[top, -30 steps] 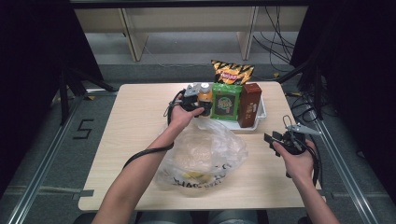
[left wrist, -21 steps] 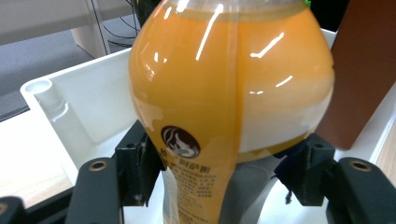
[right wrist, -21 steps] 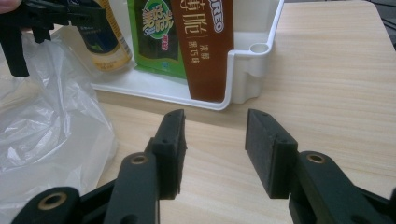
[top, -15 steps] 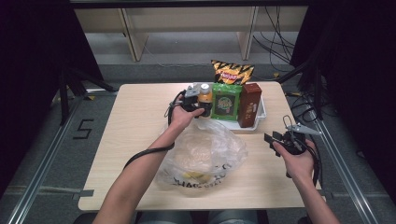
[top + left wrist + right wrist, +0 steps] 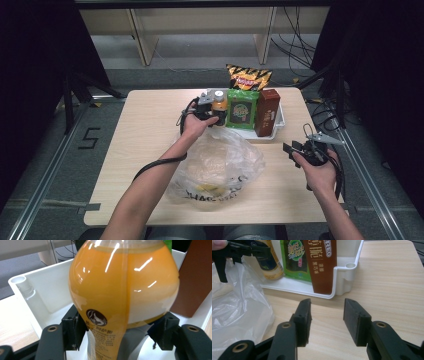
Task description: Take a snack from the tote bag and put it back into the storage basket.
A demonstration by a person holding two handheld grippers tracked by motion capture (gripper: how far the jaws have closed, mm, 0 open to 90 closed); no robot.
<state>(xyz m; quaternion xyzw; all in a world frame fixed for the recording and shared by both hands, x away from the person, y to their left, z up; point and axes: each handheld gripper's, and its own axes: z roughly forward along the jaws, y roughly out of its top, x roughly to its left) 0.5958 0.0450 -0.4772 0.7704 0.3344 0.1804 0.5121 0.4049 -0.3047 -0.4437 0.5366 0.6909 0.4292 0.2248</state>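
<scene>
Our left gripper (image 5: 120, 332) clamps the orange drink bottle (image 5: 123, 282), which stands in the white tray (image 5: 37, 290). Our right gripper (image 5: 325, 320) waits empty, jaws half open. The plastic bag (image 5: 220, 165) holds little yet; we judge packing barely begun.

Left gripper (image 5: 120, 340): black plastic jaws, thick rectangular pads, a round brass-ringed screw hole on each jaw arm; black cable (image 5: 155, 165) trailing along the forearm.
Right gripper (image 5: 326, 322): same black jaws and brass-ringed holes; grey three-cornered plate (image 5: 320, 136) on top.
Forearms: bare, no sleeves.
</scene>
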